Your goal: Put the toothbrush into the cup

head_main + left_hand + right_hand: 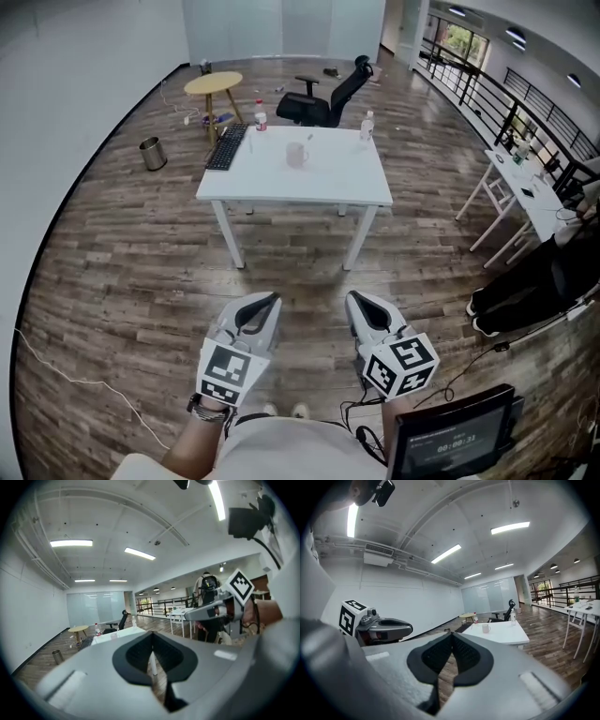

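Observation:
Far ahead stands a white table [309, 183] with a white cup [296, 155] near its middle. Just behind the cup lies a thin small object [310, 138], too small to name as the toothbrush. In the right gripper view the cup [486, 628] shows small on the table. Both grippers hang low near the person's body, well short of the table. The left gripper [272, 299] is shut with nothing between its jaws, its tips [151, 639] meeting. The right gripper [353, 296] is also shut and empty, its tips [451, 635] together.
On the table are a black keyboard [227, 145] and two bottles [261, 119] [367, 125]. A black office chair [328, 98], a round yellow side table [214, 84] and a metal bin [153, 153] stand beyond. More white desks [525, 187] are at the right; a screen [455, 441] is at the person's right.

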`<state>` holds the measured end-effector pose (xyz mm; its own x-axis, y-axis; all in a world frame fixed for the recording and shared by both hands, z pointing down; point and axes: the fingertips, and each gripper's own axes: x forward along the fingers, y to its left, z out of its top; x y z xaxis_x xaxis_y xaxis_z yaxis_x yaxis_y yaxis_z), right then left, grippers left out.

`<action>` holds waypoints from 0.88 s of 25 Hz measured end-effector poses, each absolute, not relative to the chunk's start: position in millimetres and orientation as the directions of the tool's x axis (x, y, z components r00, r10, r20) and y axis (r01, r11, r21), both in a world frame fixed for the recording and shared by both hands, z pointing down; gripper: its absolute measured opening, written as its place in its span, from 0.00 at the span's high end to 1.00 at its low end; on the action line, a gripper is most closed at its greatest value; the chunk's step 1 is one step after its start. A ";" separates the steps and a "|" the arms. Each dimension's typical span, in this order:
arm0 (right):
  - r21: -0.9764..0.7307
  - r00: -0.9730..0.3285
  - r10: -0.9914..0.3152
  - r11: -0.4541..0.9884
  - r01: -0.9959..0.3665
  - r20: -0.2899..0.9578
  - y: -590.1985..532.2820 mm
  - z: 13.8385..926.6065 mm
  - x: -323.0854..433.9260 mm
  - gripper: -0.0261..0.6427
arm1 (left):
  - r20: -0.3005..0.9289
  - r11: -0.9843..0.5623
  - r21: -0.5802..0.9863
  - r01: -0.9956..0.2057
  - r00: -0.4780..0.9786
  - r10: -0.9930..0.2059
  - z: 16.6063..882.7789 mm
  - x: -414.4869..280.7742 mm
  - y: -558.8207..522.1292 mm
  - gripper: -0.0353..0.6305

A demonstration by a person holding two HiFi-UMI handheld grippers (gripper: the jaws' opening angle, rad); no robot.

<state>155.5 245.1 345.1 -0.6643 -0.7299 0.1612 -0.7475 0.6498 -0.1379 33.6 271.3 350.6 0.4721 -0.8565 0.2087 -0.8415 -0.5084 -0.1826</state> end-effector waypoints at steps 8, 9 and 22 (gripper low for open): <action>-0.115 -0.661 -0.737 0.650 -0.751 0.142 271.6 332.2 139.9 0.96 | 0.177 -0.495 -0.172 -0.852 0.467 -0.866 342.0 12.8 294.7 0.94; -0.113 -0.659 -0.738 0.649 -0.752 0.145 275.2 332.4 138.8 0.96 | 0.178 -0.498 -0.168 -0.851 0.470 -0.864 343.0 12.3 297.7 0.94; -0.052 -0.657 -0.735 0.659 -0.750 0.168 320.3 330.1 130.9 0.96 | 0.179 -0.517 -0.157 -0.841 0.491 -0.853 344.4 12.5 337.1 0.94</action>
